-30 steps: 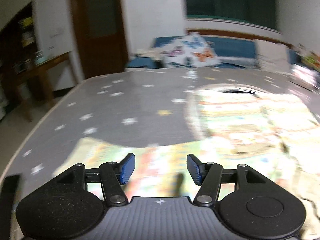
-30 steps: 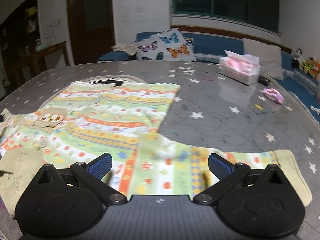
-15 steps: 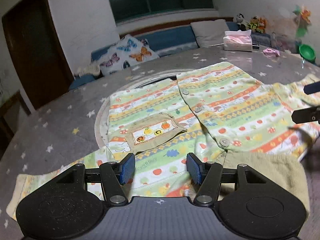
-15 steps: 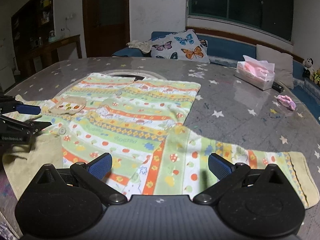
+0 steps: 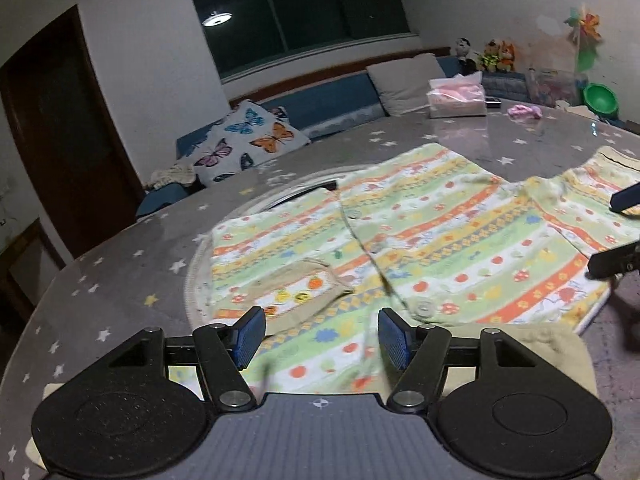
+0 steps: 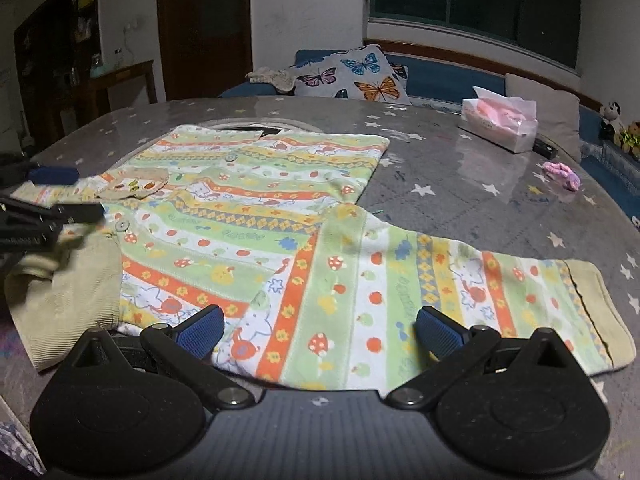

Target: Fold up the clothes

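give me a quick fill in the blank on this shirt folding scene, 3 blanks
1. The striped, patterned children's shirt lies spread on a grey table printed with ____.
2. The cushion behind the table shows ____.
3. The right gripper hovers over the shirt's long ____.

Missing words: stars; butterflies; sleeve

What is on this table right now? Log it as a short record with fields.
garment: striped children's shirt, spread flat, buttoned
sleeve: right sleeve stretched sideways
surface: grey star-print table
left gripper: jaws opening, nothing between them, above the hem
right gripper: open, above the sleeve
other items: tissue box, pink scrunchie
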`<state>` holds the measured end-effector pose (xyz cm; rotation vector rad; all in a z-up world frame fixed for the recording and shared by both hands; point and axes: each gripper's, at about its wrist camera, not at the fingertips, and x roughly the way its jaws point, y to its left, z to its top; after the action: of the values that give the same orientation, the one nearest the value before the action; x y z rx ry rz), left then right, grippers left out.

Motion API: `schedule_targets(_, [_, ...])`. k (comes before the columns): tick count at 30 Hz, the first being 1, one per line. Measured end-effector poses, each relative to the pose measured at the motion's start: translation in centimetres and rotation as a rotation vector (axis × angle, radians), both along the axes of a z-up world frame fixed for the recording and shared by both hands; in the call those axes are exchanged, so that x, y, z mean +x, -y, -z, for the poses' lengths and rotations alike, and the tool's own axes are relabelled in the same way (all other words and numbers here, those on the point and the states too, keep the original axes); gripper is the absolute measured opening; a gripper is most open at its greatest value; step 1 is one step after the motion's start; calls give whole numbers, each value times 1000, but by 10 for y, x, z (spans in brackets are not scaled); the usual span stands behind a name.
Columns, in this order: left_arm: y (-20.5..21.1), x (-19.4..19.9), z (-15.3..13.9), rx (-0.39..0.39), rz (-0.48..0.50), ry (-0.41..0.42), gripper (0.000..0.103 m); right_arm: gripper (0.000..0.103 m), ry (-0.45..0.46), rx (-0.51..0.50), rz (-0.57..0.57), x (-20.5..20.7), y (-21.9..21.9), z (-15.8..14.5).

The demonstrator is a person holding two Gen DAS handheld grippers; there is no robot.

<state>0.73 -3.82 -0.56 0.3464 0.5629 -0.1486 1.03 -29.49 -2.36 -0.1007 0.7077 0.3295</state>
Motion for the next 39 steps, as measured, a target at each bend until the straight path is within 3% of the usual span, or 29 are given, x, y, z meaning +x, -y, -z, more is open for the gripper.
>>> schedule_targets(11, [15, -2, 6, 9, 44, -8, 71, 103, -12, 69, 156, -5, 53, -5])
schedule_targets(15, [15, -3, 4, 5, 45, -5, 83, 103, 12, 68, 262, 0, 80, -6])
schedule_targets(22, [16, -3, 0, -3, 42, 5, 92, 102, 63, -8, 423, 11, 126, -9])
schedule_targets(30, [15, -1, -2, -1, 27, 8, 98, 87, 16, 4, 494, 23, 154, 3])
schedule_targets(33, [15, 0, -3, -1, 24, 6, 98, 75, 23, 14, 497, 21, 155, 3])
schedule_targets(36, [17, 1, -2, -4, 28, 6, 100, 60, 27, 23, 490, 18, 151, 2])
schedule_targets(39, [18, 0, -2, -6, 33, 4, 100, 36, 28, 63, 480, 13, 146, -2])
